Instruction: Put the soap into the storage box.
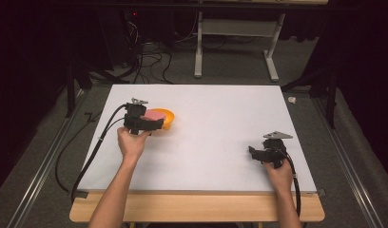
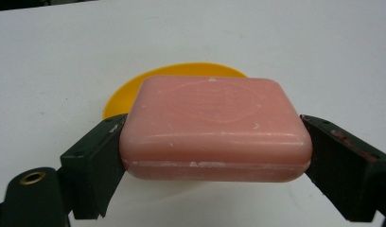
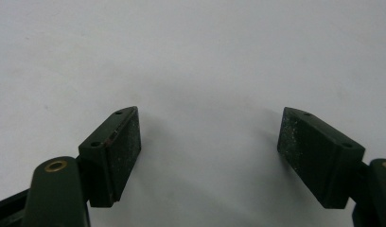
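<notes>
The left tool [image 2: 214, 156] clenched the pink soap [image 2: 214, 127] above the yellow dish [image 2: 134, 90], likely to set it inside; the right tool [image 3: 210, 142] rested released.

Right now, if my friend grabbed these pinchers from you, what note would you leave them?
Left gripper: shut on the pink soap bar, holding it by its two ends just above the orange dish.
Right gripper: open, holding nothing, low over the bare white table at the person's right.
Done: soap is picked up and firmly held.
Left: probably lower the soap into the dish, or carry it where it belongs, then open the jaws. Whether it is going in or coming out cannot be told.
</notes>
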`<state>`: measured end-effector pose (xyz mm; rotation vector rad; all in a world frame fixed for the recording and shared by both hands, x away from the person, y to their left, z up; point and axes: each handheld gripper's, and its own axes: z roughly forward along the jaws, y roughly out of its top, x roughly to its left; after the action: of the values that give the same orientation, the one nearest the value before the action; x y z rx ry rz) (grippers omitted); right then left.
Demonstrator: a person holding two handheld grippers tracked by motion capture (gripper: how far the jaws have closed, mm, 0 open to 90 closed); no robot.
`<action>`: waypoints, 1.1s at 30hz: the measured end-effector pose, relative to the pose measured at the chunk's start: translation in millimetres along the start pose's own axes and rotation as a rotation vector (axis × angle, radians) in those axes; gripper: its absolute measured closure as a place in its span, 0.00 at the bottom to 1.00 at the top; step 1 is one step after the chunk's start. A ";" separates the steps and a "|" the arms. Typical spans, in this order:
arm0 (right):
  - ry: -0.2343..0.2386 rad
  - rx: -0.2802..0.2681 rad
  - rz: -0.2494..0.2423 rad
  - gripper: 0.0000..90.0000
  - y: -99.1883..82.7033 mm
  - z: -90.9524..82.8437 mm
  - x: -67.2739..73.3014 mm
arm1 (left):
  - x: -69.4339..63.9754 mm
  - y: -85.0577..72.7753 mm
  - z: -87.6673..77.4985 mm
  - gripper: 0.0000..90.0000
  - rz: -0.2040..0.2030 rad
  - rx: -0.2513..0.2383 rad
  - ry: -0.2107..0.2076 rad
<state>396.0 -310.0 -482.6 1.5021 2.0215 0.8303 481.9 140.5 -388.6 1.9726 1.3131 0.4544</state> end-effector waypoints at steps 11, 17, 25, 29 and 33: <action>0.000 0.000 0.000 0.25 0.0 0.0 0.0 | 2.1 7.9 13.7 0.15 -0.013 0.008 0.022; 0.000 0.000 0.001 0.25 0.1 0.0 0.1 | 6.0 9.6 20.2 0.15 -0.030 0.011 0.037; 0.000 0.000 0.002 0.25 0.1 0.0 0.2 | 7.2 9.5 31.7 0.15 -0.046 0.018 0.051; 0.000 0.000 0.003 0.25 0.1 0.0 0.2 | 6.5 8.5 38.2 0.15 -0.051 0.022 0.060; 0.000 0.000 0.003 0.25 0.1 0.0 0.2 | 6.4 7.8 44.6 0.15 -0.059 0.031 0.058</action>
<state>396.0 -309.8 -482.5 1.5049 2.0197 0.8311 517.8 128.2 -414.1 1.9534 1.4180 0.4687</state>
